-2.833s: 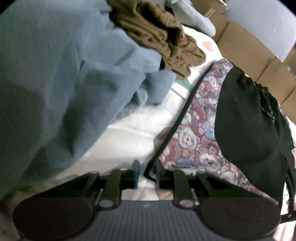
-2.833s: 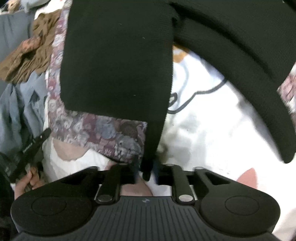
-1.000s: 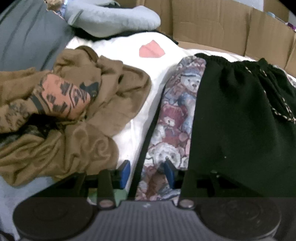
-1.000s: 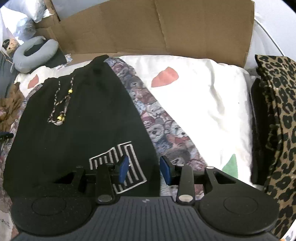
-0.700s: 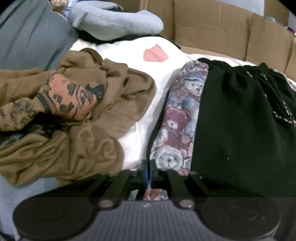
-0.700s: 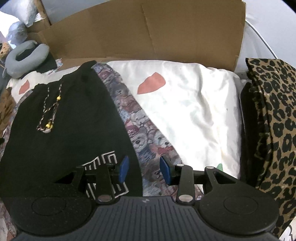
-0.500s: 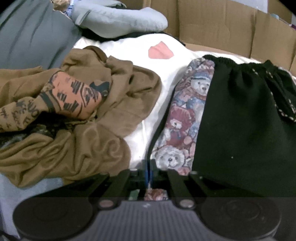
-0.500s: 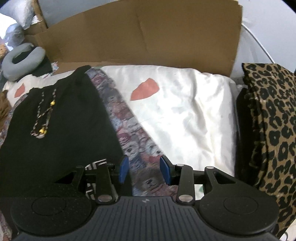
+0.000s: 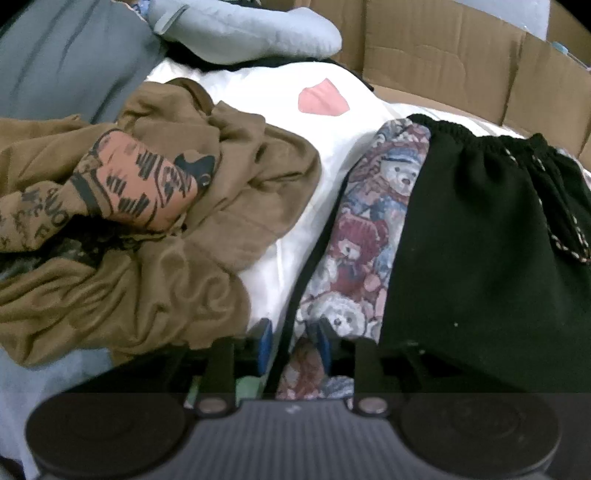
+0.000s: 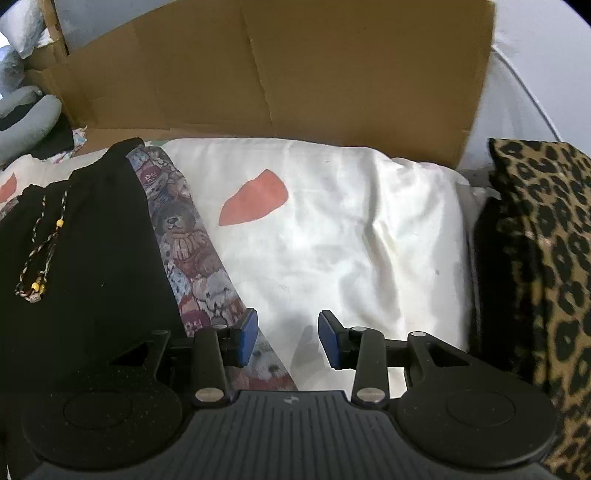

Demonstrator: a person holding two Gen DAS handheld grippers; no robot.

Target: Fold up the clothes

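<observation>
A folded black garment [image 9: 480,240] [image 10: 92,258] with a beaded drawstring [image 10: 40,254] lies on a teddy-bear print cloth [image 9: 369,229] [image 10: 192,243] spread over the white bedsheet [image 10: 351,240]. My left gripper [image 9: 293,341] is open at the cloth's near left edge, and the dark hem runs between its blue pads. My right gripper [image 10: 289,343] is open and low over the bare sheet. Its left finger [image 10: 245,341] is over the print cloth's right edge, and nothing is between the fingers.
A crumpled brown garment [image 9: 221,221] with an orange patterned piece [image 9: 147,184] is piled to the left. Cardboard walls [image 10: 277,66] [image 9: 443,66] stand behind. A grey neck pillow [image 9: 243,29] lies at the back left, and a leopard-print stack [image 10: 546,258] at the right.
My left gripper, shut on the print cloth's edge half a second ago, has opened. My right gripper stayed open and slid right, off the black garment onto the white sheet.
</observation>
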